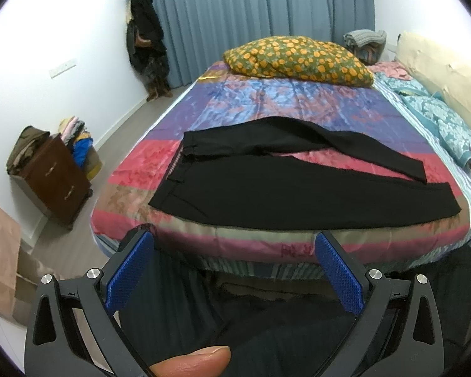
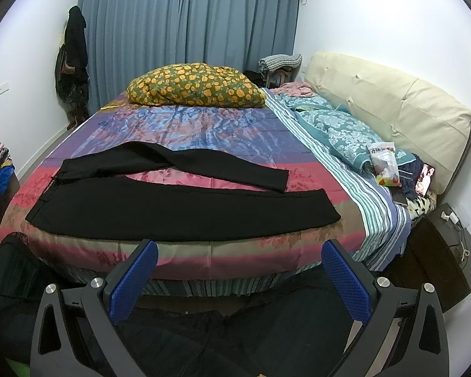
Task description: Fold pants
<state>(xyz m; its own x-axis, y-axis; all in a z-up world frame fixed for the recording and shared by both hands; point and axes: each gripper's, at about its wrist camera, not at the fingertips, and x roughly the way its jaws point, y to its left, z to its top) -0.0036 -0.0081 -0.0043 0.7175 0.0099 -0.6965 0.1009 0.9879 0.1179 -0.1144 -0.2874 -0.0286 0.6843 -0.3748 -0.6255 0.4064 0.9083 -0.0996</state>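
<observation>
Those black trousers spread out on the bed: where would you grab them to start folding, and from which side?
Probably the far leg of the black trousers, which lies splayed apart from the near one. Grip its cuff end with the right gripper, coming from the bed's near edge, and its waistband corner with the left gripper. Both are open.

Black pants [image 1: 267, 185] lie flat across the bed's near end, waistband to the left, legs running right. The near leg lies straight along the edge; the far leg angles away, leaving a gap, perhaps slightly rumpled near the crotch.
</observation>
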